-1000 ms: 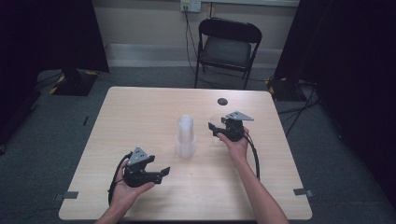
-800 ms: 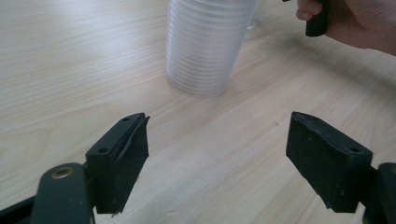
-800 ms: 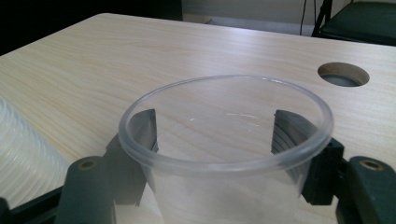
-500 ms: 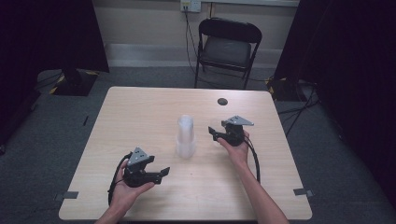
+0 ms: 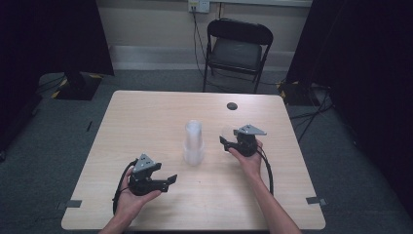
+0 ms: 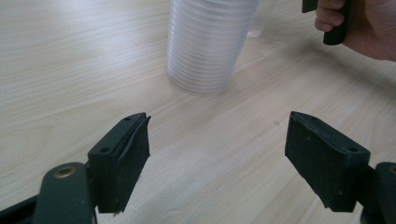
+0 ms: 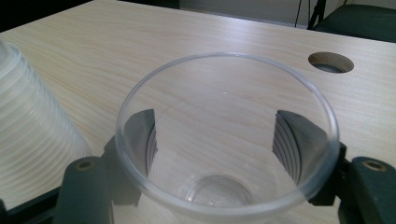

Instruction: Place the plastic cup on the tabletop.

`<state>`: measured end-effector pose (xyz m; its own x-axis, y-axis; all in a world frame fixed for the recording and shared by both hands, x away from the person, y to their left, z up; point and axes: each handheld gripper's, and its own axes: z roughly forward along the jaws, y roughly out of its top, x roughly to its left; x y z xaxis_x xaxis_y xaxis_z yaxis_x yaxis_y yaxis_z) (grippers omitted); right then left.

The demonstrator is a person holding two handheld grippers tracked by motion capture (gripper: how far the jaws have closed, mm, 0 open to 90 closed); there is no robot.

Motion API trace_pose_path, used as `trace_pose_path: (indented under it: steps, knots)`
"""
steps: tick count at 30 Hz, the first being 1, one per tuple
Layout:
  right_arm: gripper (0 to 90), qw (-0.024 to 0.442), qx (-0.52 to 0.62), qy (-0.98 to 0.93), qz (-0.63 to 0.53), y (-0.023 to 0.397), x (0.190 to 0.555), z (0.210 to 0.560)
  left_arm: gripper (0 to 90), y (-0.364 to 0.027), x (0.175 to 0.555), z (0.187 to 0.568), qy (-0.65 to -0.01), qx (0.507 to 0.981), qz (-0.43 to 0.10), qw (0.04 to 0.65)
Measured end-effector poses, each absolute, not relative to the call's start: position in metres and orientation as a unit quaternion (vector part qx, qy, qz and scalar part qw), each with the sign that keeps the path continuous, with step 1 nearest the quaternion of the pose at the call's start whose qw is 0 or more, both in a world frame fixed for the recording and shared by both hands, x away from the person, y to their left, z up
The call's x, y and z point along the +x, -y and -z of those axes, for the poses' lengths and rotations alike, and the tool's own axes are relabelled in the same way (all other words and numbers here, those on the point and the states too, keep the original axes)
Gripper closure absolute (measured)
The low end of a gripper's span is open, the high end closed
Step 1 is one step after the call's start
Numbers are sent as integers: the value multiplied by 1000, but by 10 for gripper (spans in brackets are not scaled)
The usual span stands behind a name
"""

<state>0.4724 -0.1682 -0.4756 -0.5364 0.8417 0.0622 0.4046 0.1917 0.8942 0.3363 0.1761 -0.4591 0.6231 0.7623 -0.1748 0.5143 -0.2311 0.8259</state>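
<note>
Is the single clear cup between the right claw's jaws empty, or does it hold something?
Empty. The right gripper view looks down into the clear plastic cup: its bare bottom and the table's wood grain show through.

The tall stack of ribbed clear plastic cups [image 6: 210,44] is cut off at the top edge in the left gripper view, and the right hand [image 6: 359,28] at the corner.
</note>
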Motion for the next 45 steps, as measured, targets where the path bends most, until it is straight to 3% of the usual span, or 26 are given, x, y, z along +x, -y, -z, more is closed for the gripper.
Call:
trace_pose_path:
  steps: [7,20,29,45]
  knots:
    - [280,220,426,-743,-468,168,473,478,215,-175,336,460,-413,774,-131,462]
    - [151,197,443,-746,-457,176,472,486,211,-179,339,461,-420,774,-135,455]
    - [148,188,442,-753,-450,191,462,480,165,-186,343,461,-442,762,-134,454]
    - [148,177,441,-742,-472,211,434,457,162,-188,342,462,-431,769,-131,454]
